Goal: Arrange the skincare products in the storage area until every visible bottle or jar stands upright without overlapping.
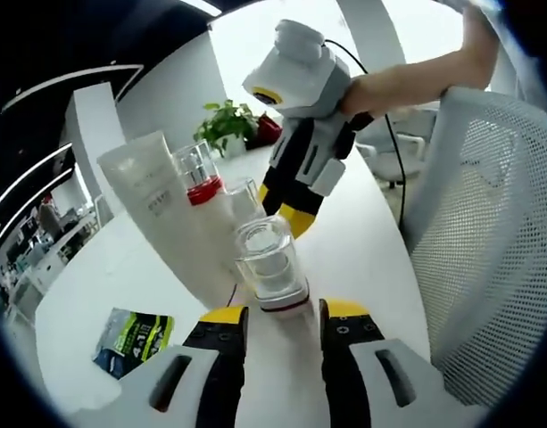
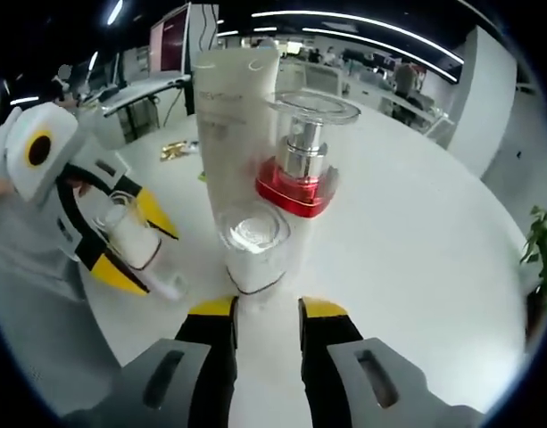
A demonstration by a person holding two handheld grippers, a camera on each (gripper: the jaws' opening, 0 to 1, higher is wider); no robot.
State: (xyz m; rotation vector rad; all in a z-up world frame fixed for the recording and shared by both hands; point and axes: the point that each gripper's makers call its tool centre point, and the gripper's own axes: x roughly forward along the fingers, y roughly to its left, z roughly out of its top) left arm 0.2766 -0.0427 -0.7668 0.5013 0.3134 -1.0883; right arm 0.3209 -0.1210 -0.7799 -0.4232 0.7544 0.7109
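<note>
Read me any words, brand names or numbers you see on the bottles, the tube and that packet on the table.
Nothing can be read for certain.
White tube: faint grey print near its top, too blurred to quote.
Packet: green and white printing, too small and blurred to read.
Bottle with the red collar: no text visible.
Clear-capped bottle by the left gripper: no text visible.
Clear-capped bottle by the right gripper: no text visible.
</note>
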